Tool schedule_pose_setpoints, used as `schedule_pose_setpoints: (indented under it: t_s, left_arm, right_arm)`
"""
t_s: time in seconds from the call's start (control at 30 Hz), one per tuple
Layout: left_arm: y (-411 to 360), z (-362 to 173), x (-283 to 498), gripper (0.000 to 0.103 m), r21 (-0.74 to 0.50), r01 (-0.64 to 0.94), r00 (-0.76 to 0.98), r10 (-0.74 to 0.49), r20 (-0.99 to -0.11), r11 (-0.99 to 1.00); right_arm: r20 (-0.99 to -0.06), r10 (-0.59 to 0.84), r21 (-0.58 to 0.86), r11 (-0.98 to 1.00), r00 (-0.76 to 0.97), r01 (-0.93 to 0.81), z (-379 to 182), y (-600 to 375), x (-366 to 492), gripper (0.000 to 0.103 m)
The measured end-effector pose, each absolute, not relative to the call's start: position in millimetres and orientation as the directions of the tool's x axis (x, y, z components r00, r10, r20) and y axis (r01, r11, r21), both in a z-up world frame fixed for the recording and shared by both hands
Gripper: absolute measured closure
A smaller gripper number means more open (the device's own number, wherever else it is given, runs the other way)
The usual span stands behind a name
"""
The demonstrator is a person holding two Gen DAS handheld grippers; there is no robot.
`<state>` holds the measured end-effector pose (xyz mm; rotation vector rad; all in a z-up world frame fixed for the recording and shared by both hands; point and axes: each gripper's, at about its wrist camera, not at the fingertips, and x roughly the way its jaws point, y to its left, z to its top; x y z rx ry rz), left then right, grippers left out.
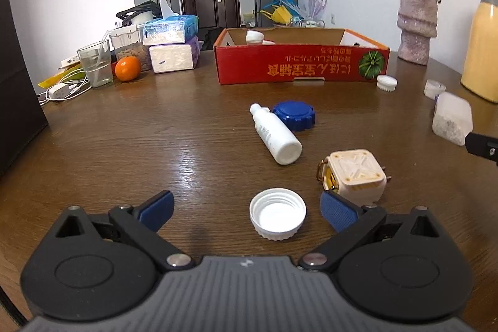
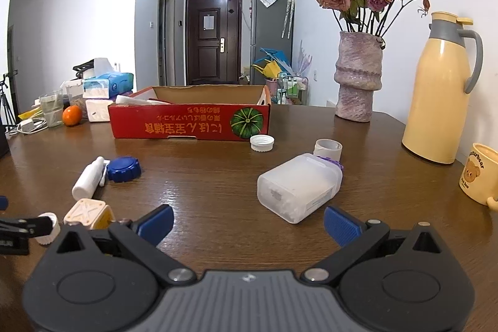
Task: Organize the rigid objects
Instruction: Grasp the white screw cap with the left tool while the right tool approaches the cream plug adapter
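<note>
Fingers (image 1: 155,212) of the left gripper (image 1: 247,212) are spread wide and nothing is held; an upturned white cap (image 1: 277,217) lies on the worktop (image 1: 140,145) between them, nearer the right-hand pad and not seen to be touched. Just beyond that pad a cream cube-shaped piece (image 1: 356,173) is set, and further on a small white bottle (image 1: 275,134) lies on its side against a blue cap (image 1: 295,115). A red cardboard box (image 1: 302,63) stands at the back, with a few white items already inside.

The cap is judged light, stiff and smooth; it would best be pinched across its ribbed rim, since a loose squeeze may let it skid or flip.

On the right gripper (image 2: 247,223) the fingers (image 2: 340,226) are likewise held wide apart and empty. A frosted plastic container (image 2: 300,187) lies on its side just ahead of them, untouched. It is judged light and rigid but slippery, so its narrower flat sides should be taken. Another white cap (image 2: 262,142) rests beside the box front.
</note>
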<state>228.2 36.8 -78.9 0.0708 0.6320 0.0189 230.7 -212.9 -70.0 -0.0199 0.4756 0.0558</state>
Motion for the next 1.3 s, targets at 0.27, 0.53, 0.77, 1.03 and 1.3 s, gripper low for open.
schedule_pose_setpoints:
  t_s: [0.27,0.53,0.77,1.03,1.3]
  left_arm:
    - [36,-89,235,0.054,0.045,0.032,0.777,0.003,-0.629,0.998]
    - [36,-83,227,0.062,0.022,0.048,0.803,-0.026,-0.596,0.999]
    - [44,-76,221,0.062,0.007,0.039,0.822,-0.028,-0.569,0.999]
    - [65,-73,219,0.062,-0.001,0.002,0.833,-0.002,-0.554,1.000]
    - [84,-71,219,0.062,0.000,-0.026,0.842,0.022,-0.538,1.000]
  right_arm:
    - [-0.443,0.062,-0.018,0.997,0.894,-0.077,-70,-203,227,0.000]
    - [-0.462,0.120,-0.003,0.991,0.879,-0.137,-70,-187,225,0.000]
    - [-0.478,0.162,0.002,0.983,0.864,-0.183,-71,-168,225,0.000]
    - [-0.496,0.200,0.004,0.974,0.845,-0.228,-71,-141,228,0.000]
    - [-0.514,0.223,0.006,0.967,0.828,-0.256,-74,-114,231,0.000]
